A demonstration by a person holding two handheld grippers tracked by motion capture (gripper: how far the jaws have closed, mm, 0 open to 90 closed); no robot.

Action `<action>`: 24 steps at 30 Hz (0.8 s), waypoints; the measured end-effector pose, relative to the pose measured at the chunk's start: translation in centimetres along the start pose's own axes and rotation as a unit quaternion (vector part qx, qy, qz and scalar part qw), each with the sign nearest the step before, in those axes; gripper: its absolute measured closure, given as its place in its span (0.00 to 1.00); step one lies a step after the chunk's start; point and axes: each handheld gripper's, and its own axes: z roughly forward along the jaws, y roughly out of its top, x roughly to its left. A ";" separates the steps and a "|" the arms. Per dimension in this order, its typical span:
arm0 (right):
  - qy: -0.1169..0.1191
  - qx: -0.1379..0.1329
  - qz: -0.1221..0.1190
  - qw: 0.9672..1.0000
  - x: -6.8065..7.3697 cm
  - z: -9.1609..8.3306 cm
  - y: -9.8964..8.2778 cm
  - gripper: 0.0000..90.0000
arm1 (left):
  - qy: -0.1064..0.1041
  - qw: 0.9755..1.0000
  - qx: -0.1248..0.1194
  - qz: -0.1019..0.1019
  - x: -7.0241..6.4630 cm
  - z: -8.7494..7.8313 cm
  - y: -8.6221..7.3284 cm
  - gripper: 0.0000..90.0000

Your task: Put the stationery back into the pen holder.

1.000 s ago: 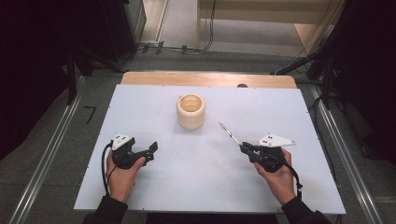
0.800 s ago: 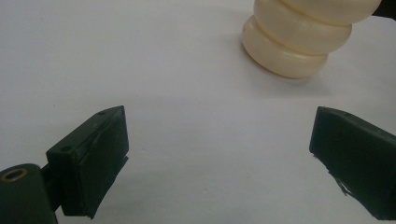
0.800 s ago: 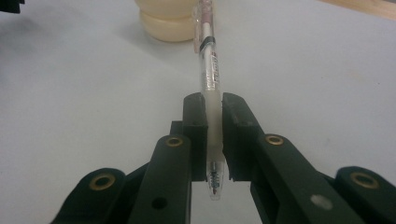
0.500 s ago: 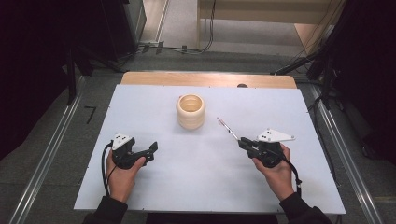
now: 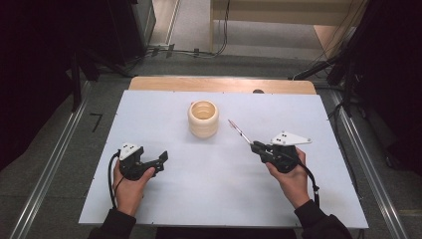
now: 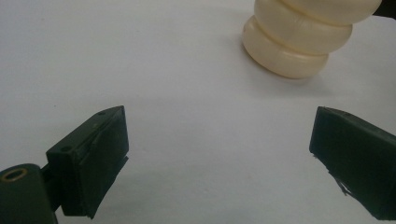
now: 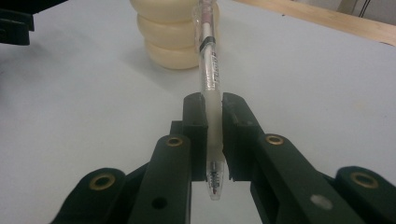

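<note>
On the tabletop (image 5: 149, 109): pen (image 7: 209, 88) clamped in the right gripper (image 7: 214, 133).
Left gripper (image 6: 219, 154) jaws apart; cream holder (image 5: 203, 118) beyond.

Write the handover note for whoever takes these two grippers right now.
Right gripper: shut on the pen, clamped near its writing end, the long end pointing toward the cream holder.
Left gripper: open, empty, low over the white table, aimed toward the holder.
Holder: upright mid-table, looks empty from above.
Done: pen picked up.
Left: probably dropping the pen into the holder; nothing confirms that goal.
</note>
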 end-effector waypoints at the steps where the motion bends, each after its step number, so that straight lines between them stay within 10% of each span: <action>1: 0.002 -0.001 -0.004 1.000 0.1 0.3 0.2 0.87 | -0.001 1.000 0.000 0.000 0.0 0.0 0.0 0.06; 24: 0.013 -0.002 -0.014 1.000 1.0 2.3 2.6 0.87 | -0.002 1.000 -0.002 -0.001 0.0 0.0 0.0 0.06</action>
